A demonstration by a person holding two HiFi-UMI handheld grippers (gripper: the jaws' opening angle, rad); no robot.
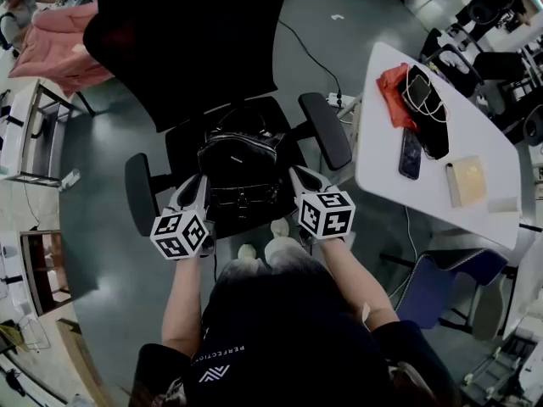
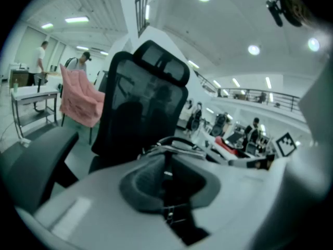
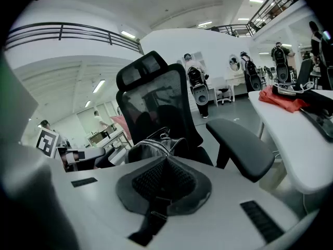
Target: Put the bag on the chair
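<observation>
The left hand-held gripper [image 1: 195, 192] is clenched, its jaws pressed flat together, and the right hand-held gripper [image 1: 301, 181] is clenched the same way. Along the seam of each pair runs a dark strap [image 3: 151, 215] with a small buckle. I cannot tell whether it belongs to the bag or to the tool itself, so I would not call either one a firm hold on the bag. Both point forward and slightly inward, one at each lower front corner of the bag [image 1: 242, 164], just beside or touching its sides, which reads to me as bracketing it so it cannot slide off the front edge. The bag is black, lies on the seat of the chair [image 1: 187, 41] with its top handle toward the backrest, and sits between the two armrests [image 1: 325, 130], a spot that props it from behind and fences it on both sides; by that placement the task looks essentially done. To the right, well apart from the bag, stands the white table [image 1: 382, 151] carrying an orange cloth [image 1: 394, 87] and a phone [image 1: 410, 153]
</observation>
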